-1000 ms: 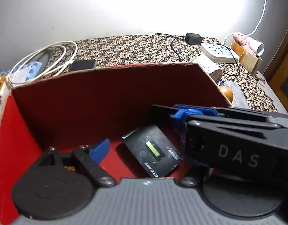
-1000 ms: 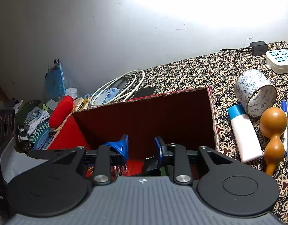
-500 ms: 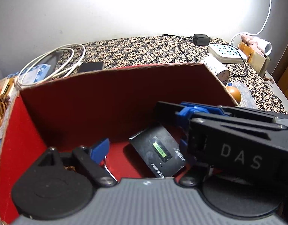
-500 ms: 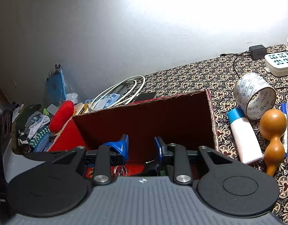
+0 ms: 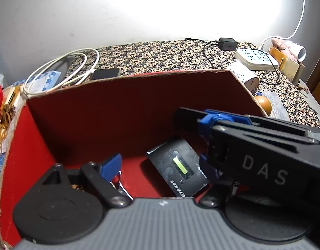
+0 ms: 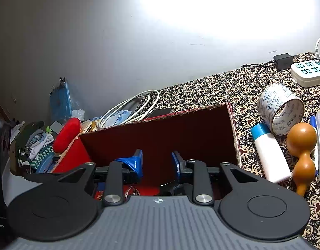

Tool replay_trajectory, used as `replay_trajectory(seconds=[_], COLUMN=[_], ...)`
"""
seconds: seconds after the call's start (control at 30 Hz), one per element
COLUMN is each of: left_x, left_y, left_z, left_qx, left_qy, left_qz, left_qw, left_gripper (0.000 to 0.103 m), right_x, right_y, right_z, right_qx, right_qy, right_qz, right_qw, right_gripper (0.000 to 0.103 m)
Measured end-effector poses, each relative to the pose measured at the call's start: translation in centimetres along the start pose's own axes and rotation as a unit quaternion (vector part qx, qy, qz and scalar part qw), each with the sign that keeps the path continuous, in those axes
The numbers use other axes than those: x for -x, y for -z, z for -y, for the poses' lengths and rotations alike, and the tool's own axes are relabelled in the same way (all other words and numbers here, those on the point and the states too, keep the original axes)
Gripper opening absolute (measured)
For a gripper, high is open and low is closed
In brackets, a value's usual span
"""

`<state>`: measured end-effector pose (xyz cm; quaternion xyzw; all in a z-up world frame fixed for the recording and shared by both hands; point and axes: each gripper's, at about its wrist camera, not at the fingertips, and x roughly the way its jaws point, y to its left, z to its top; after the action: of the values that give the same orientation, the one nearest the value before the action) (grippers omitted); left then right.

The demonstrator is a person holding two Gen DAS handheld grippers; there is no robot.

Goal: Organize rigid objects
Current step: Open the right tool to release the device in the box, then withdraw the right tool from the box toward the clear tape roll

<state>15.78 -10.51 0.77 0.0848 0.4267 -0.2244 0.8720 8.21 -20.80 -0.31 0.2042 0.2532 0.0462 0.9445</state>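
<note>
- Lying coiled at the far left, a white cable is resting on the cloth behind the box, with a dark phone just beside it.
- The red-lined box is standing open-topped in the middle of both views.
- The left gripper is pointing down into the box with its jaws standing wide apart, gripping nothing.
- A metal ring is showing just beside its left blue finger, on the box floor.
- The black device with a green label is lying flat on the box floor, between the left gripper's fingers but not touching them as far as can be seen.
- The right gripper is reaching across over the box from the right, its jaws standing a little apart with nothing showing between them.
- A tape roll is lying on its side on the cloth right of the box.
- A white bottle is lying just below the tape, and a gourd is lying just right of the bottle.
- A power strip is sitting at the far right.
</note>
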Motion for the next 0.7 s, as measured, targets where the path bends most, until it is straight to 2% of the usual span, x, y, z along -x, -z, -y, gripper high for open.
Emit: replay_trajectory(seconds=[0.3, 0.47, 0.7], left_x=[0.1, 0.0, 0.5], left_y=[0.1, 0.1, 0.1], left_z=[0.9, 1.1, 1.3], left_qx=[-0.006, -0.005, 0.020], left_qy=[-0.002, -0.024, -0.062], left_qz=[-0.010, -0.008, -0.009], left_qw=[0.9999, 0.9997, 0.9979], left_gripper=[0.080, 0.080, 0.080], right_x=[-0.2, 0.0, 1.3], right_y=[-0.3, -0.3, -0.2], right_z=[0.1, 0.2, 0.3], right_qx=[0.029, 0.025, 0.007], right_qy=[-0.015, -0.011, -0.018], right_qz=[-0.024, -0.018, -0.015], right_qw=[0.999, 0.999, 1.000], right_gripper=[0.011, 0.011, 0.017])
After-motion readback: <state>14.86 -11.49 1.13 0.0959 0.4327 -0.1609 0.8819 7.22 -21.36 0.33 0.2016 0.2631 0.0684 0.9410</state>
